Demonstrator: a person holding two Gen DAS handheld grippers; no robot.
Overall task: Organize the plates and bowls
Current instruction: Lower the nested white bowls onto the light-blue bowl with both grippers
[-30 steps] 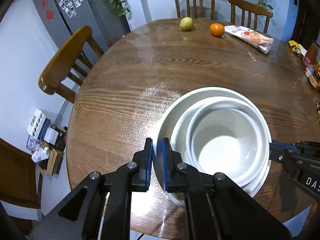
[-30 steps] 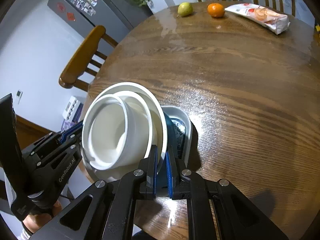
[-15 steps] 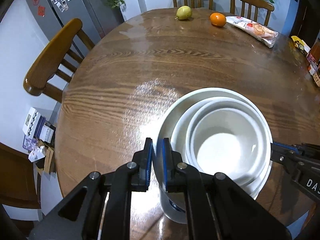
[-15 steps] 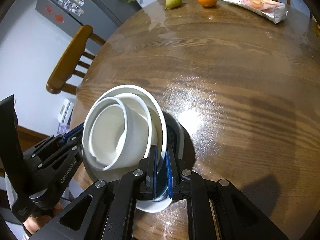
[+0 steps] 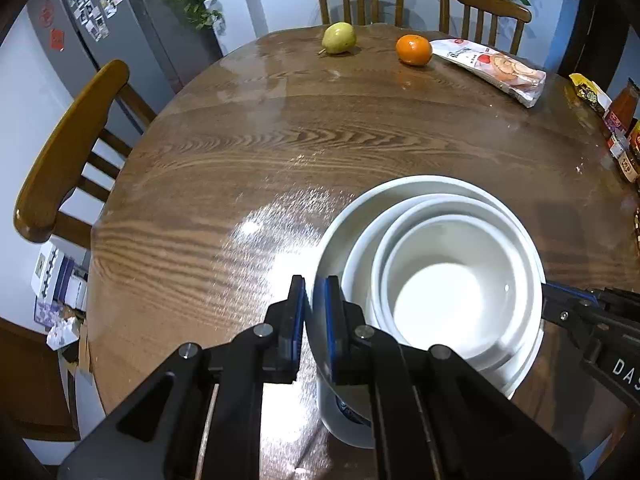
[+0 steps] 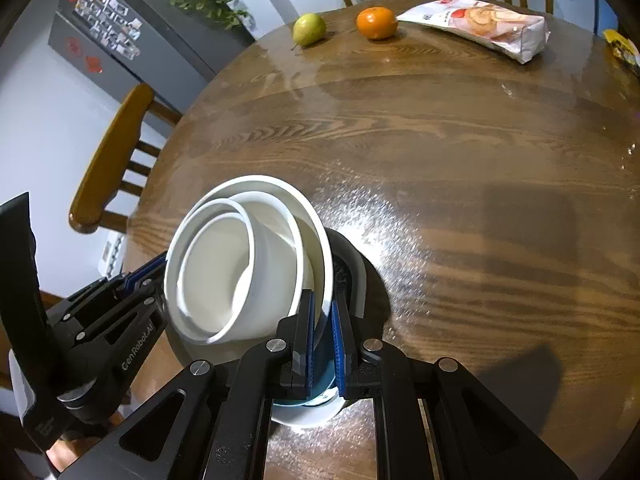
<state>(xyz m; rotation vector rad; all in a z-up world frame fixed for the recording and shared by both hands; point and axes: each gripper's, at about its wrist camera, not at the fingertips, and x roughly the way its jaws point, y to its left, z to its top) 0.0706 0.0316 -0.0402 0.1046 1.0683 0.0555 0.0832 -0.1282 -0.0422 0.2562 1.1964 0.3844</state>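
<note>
Both claws have carried the nested white bowls farther across the desk, left claw and right claw clamped on opposite rims of this heavy, slippery, breakable stack.

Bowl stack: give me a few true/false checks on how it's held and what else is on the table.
1. Both grippers pinch the rim of the white plate under the nested bowls. True: left gripper, right gripper.
2. The bowls hold food. False: they are empty.
3. A pear and an orange lie at the far edge of the table. True.
4. The snack bag lies left of the pear. False: right of the orange.
</note>
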